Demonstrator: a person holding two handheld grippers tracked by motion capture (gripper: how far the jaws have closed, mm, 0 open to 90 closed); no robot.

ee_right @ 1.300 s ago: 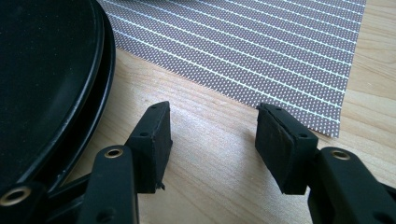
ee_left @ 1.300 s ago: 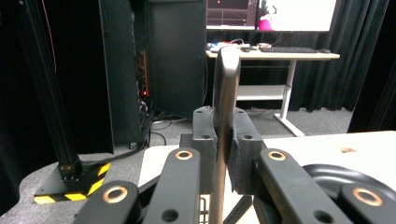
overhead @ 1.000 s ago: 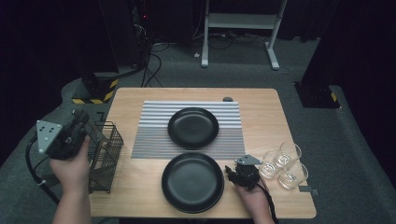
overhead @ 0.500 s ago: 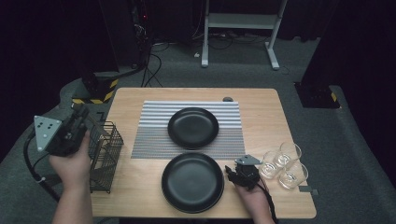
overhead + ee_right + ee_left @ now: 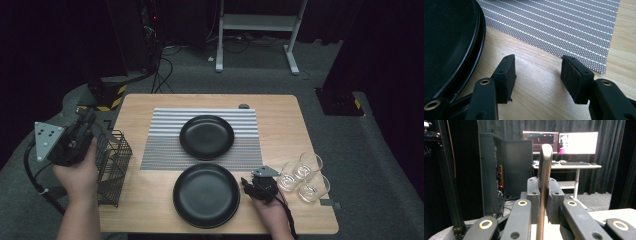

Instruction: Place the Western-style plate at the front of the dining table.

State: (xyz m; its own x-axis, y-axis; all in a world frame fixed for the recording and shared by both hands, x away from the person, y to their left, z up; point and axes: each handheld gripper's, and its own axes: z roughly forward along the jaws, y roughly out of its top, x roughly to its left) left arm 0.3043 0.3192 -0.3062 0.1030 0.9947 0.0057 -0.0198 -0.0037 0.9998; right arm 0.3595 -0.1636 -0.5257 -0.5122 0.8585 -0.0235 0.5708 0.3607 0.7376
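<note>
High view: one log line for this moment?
left claw: shut on utensil handle | right claw: open, on table beside near plate | wire caddy: upright

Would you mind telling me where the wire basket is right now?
In the high view the wire basket stands at the table's left edge, beside the left gripper and left of the striped mat.

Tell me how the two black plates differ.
The far plate looks smaller than the near plate. The far plate lies on the striped mat; the near plate lies on the bare wooden table, just off the mat's front edge. The near plate has the right gripper beside its right rim; the far plate has no gripper near it. Both are round, black and empty.
</note>
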